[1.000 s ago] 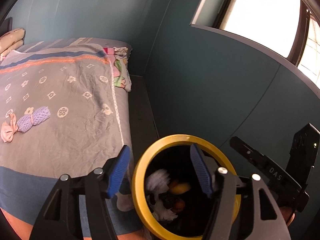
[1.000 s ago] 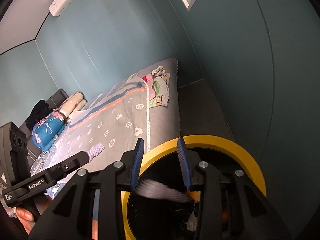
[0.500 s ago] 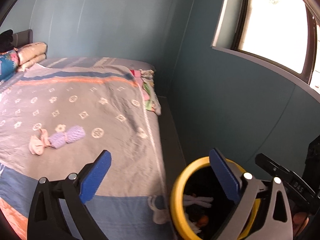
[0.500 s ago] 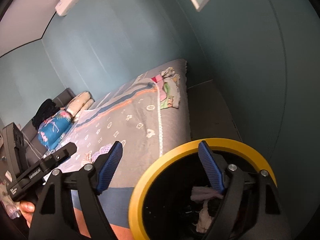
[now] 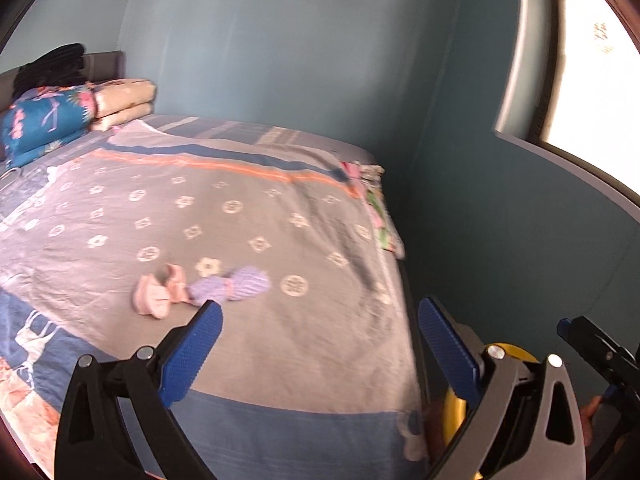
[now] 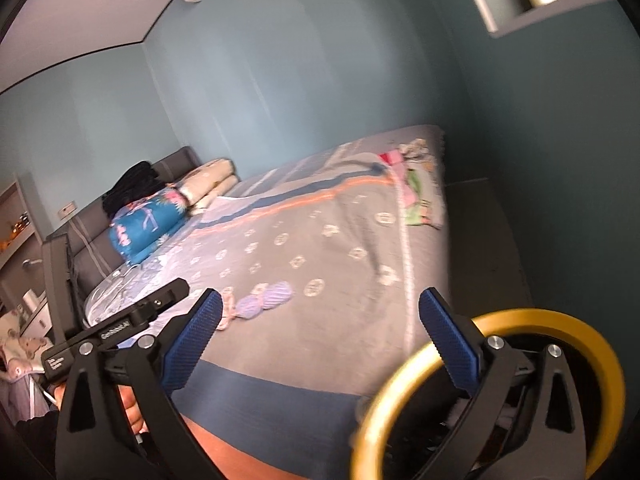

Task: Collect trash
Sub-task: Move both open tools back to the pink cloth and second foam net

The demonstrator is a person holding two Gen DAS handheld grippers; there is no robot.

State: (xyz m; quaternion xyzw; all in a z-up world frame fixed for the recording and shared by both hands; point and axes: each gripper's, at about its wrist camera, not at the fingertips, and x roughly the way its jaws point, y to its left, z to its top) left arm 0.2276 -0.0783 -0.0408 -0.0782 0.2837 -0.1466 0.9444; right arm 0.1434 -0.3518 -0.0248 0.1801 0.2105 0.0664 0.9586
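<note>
We've both grippers, left and right, spread wide w/ nothing between (right's jaws just opened), wrappers ahead-left on bed, lying crosswise, left nearer.

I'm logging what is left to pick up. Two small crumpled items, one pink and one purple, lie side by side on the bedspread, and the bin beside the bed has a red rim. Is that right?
Not quite: the bin's rim is yellow, not red, as the right wrist view shows. The rest holds: the pink item and the purple item lie side by side on the bedspread.
</note>
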